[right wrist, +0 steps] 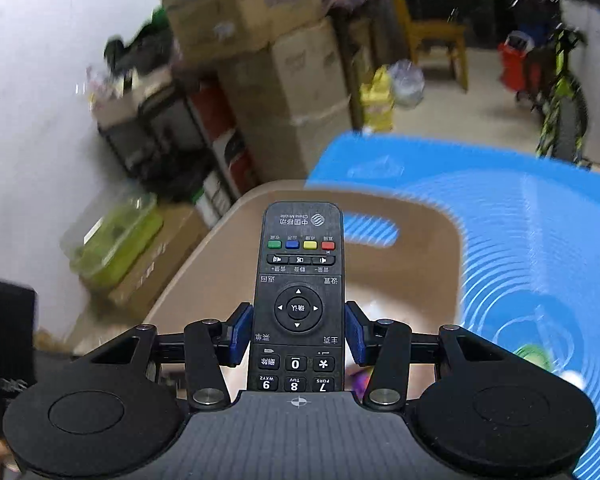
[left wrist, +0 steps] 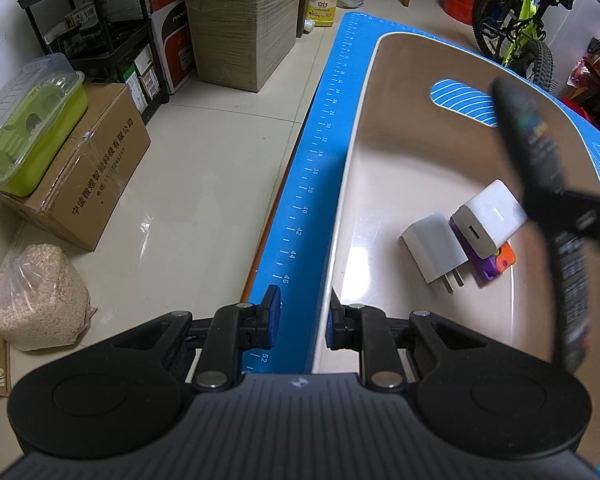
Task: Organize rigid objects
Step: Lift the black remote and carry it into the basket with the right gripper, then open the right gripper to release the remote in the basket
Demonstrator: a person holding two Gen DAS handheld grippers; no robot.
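Right tool (right wrist: 299, 334) grips one black remote (right wrist: 299, 280) above a tan tray (left wrist: 380, 184); left tool (left wrist: 300, 322) is open, empty.
The tray holds two white chargers (left wrist: 434, 248) and one purple-orange toy (left wrist: 494, 262), on a blue mat (left wrist: 300, 200) covering the counter; boxes (left wrist: 240, 24) and a bicycle (left wrist: 520, 28) stand behind.

hand-held gripper (right wrist: 299, 332) | black ribbed body, round discs | blue pads (right wrist: 239, 332) | silver screws

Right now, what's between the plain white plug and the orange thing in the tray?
In the left wrist view, a purple block lies between the white plug and the orange piece, with another white charger resting on it.
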